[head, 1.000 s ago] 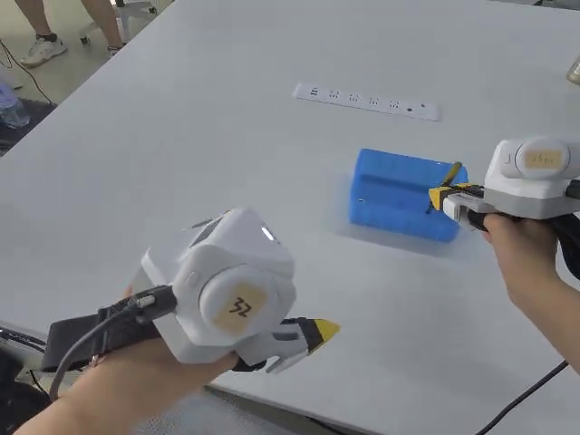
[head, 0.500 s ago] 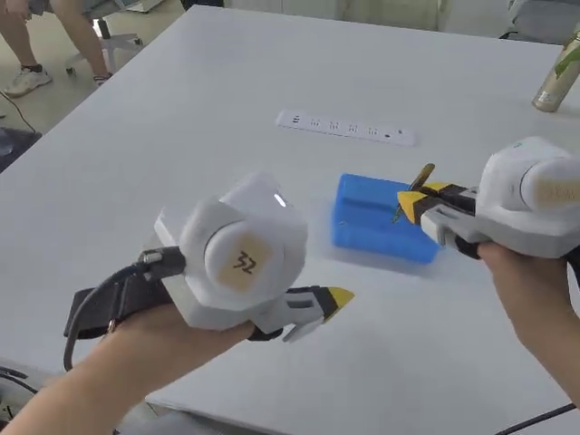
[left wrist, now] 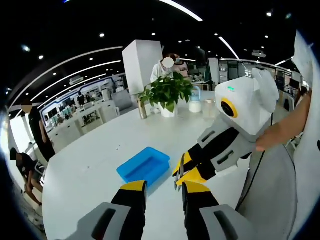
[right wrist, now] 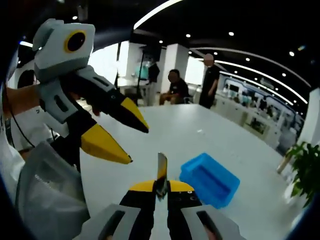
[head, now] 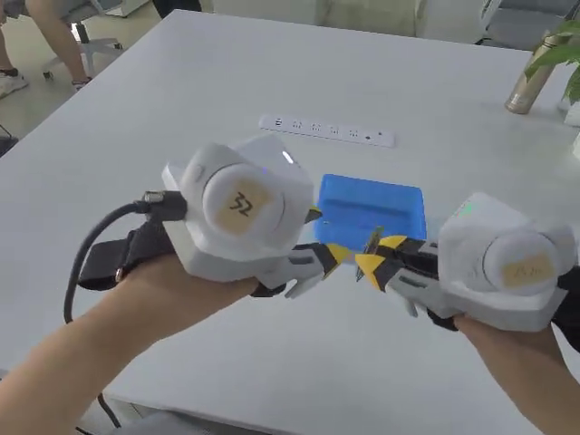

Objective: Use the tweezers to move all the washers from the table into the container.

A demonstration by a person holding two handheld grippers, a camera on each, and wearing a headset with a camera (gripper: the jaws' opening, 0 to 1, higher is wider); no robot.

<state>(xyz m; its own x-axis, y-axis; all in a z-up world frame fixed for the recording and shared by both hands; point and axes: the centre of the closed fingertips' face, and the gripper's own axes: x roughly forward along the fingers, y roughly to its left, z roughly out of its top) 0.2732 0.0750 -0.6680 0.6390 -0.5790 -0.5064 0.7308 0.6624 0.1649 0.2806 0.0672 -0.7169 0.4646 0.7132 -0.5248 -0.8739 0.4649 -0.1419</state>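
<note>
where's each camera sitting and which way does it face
Head view: on the headset, looking down at the table; left hand with left gripper, right hand with right gripper.
Left gripper view: on the left gripper, facing along its open jaws at the right gripper and a plant.
Right gripper view: on the right gripper, facing along its jaws, shut on the tweezers, at the left gripper.
Shared: all three show the blue container.

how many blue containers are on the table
1. The blue container sits on the table, just nearer than the white power strip; another could hide behind the left gripper.
</note>
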